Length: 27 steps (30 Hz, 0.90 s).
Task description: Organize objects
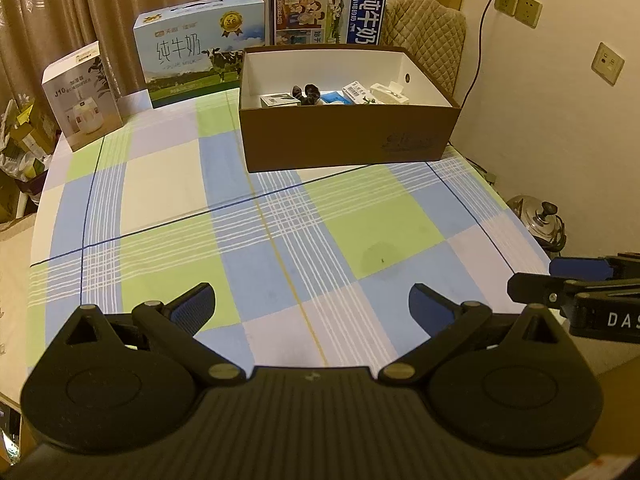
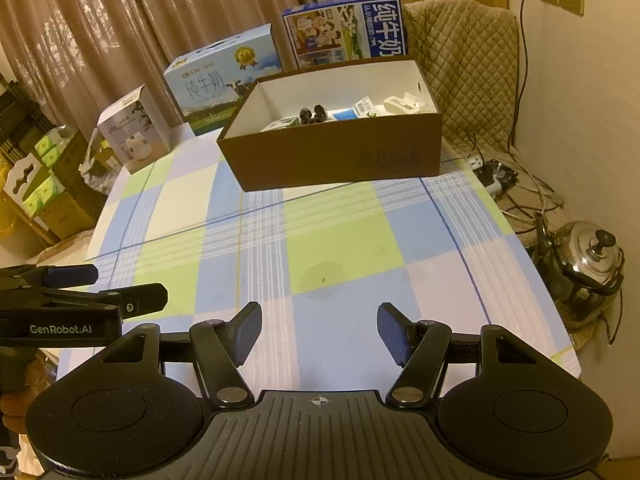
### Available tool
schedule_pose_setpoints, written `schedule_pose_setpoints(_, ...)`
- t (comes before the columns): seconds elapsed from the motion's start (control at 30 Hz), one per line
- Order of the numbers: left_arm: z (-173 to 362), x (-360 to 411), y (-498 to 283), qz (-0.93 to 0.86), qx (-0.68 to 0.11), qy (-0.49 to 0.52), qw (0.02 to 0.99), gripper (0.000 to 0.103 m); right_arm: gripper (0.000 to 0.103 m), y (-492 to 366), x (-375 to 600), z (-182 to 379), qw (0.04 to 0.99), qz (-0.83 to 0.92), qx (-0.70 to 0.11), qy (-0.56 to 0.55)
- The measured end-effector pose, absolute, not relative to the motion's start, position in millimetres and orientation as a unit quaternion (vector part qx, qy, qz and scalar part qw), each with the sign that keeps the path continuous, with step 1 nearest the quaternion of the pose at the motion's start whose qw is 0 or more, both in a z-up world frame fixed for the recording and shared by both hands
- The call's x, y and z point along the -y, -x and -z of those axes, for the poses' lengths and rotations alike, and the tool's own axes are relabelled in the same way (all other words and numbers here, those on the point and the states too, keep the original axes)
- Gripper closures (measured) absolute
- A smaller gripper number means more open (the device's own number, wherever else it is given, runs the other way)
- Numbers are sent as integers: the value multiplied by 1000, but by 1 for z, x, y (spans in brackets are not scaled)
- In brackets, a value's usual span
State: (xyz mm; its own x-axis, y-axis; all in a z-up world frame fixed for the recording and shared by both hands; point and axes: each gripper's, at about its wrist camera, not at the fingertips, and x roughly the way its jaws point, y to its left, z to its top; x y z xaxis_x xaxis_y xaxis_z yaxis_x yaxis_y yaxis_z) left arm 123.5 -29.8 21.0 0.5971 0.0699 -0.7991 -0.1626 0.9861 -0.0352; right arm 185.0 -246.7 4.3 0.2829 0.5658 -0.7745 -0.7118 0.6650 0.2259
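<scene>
The brown box (image 1: 344,136), small items already lying inside, sits well ahead of both tongs, across bare checked cloth (image 1: 280,232). The left gripper (image 1: 312,304) and right gripper (image 2: 319,330) hang side by side, jaws apart and empty. Sorting looks finished or paused; any next move calls for finding something still loose.

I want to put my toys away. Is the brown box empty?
Not empty. The open brown box already holds small packets and something dark.

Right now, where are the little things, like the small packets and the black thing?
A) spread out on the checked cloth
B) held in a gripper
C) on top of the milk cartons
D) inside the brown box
D: the small packets and black thing lie inside the open brown box.
</scene>
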Motion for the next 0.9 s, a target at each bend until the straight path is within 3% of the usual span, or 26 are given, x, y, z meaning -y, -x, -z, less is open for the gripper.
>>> schedule_pose_setpoints(0.9, -22, 30, -120, -66, -440, 52, 894, 1, 42, -180, 249, -5, 798, -402, -443, 79)
